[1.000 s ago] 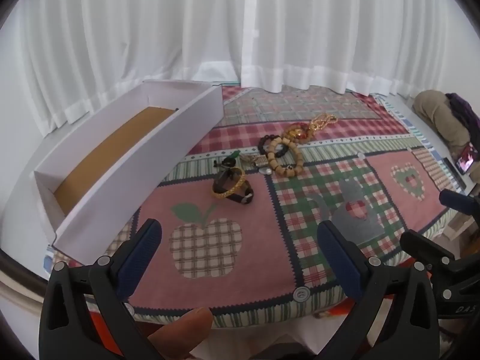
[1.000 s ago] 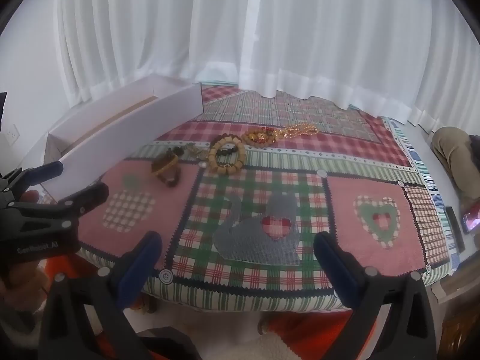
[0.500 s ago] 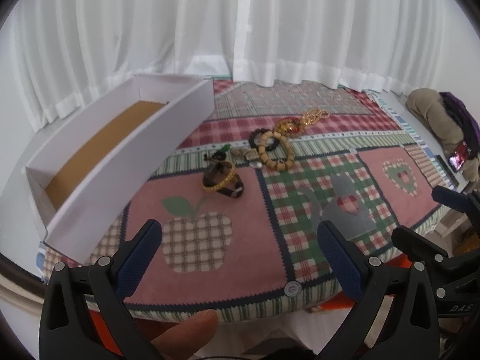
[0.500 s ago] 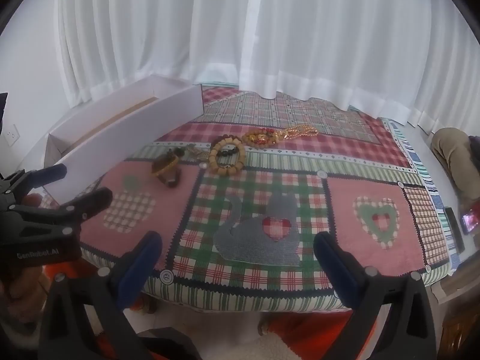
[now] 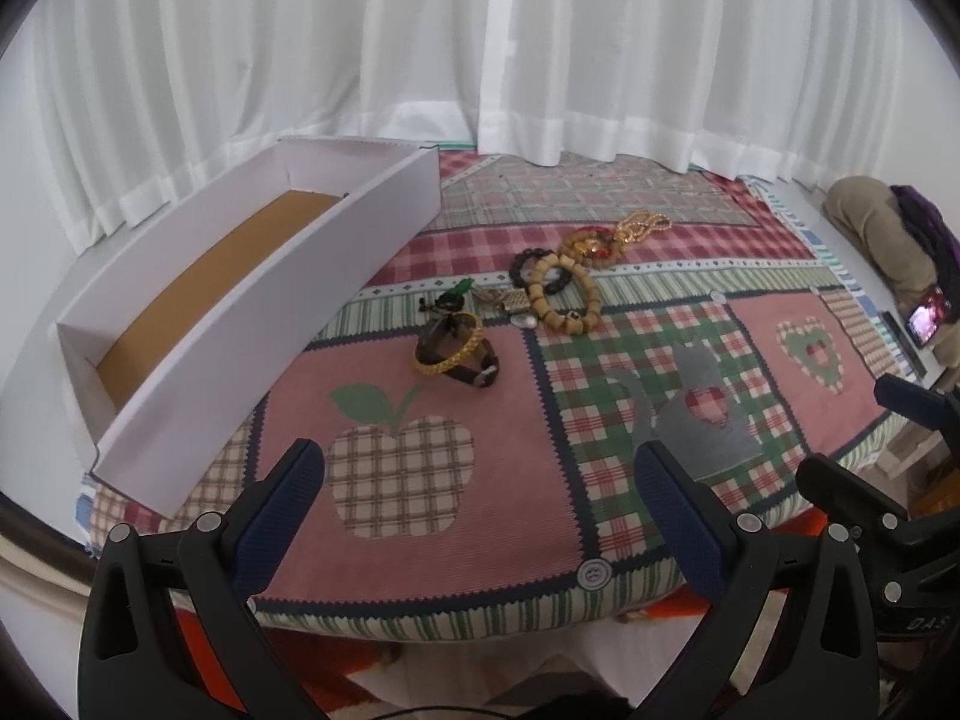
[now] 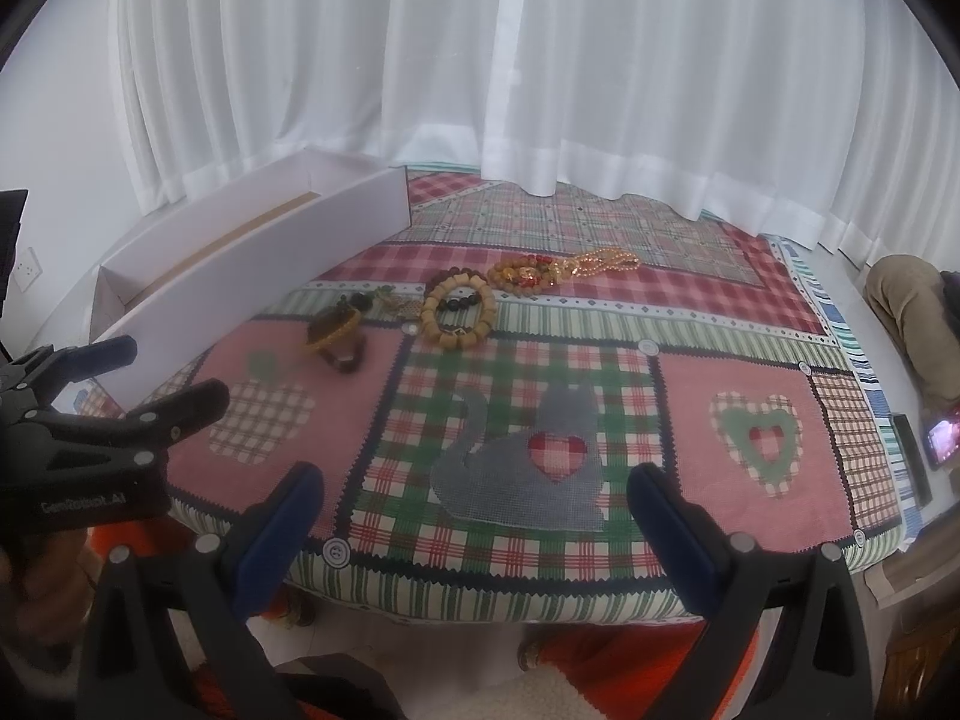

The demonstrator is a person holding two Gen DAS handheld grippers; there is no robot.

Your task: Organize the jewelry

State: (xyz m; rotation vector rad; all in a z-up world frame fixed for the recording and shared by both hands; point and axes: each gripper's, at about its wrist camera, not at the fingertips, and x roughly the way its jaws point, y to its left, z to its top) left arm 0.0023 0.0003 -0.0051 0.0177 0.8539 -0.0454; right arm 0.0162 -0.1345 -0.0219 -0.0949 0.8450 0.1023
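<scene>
Jewelry lies in a loose cluster mid-table on a patchwork cloth. A gold bangle (image 5: 449,350) rests on a dark watch (image 5: 474,367). Behind them are a wooden bead bracelet (image 5: 564,297), a black bead bracelet (image 5: 528,264), a gold chain (image 5: 642,227) and small trinkets (image 5: 510,302). A long white box (image 5: 240,324) with a brown floor stands open at the left. My left gripper (image 5: 480,486) is open over the near table edge, well short of the jewelry. My right gripper (image 6: 474,501) is open too, near the front edge. The bead bracelet (image 6: 459,311) and bangle (image 6: 333,330) show in its view.
White curtains (image 5: 480,60) hang behind the table. A person's trouser leg (image 5: 870,234) and a lit phone (image 5: 927,321) are at the far right. In the right wrist view the left gripper (image 6: 114,384) shows at the left edge, held by a hand.
The left wrist view has shifted slightly, with the box and jewelry sliding a little left and back. Both grippers stay open and nothing on the table has moved.
</scene>
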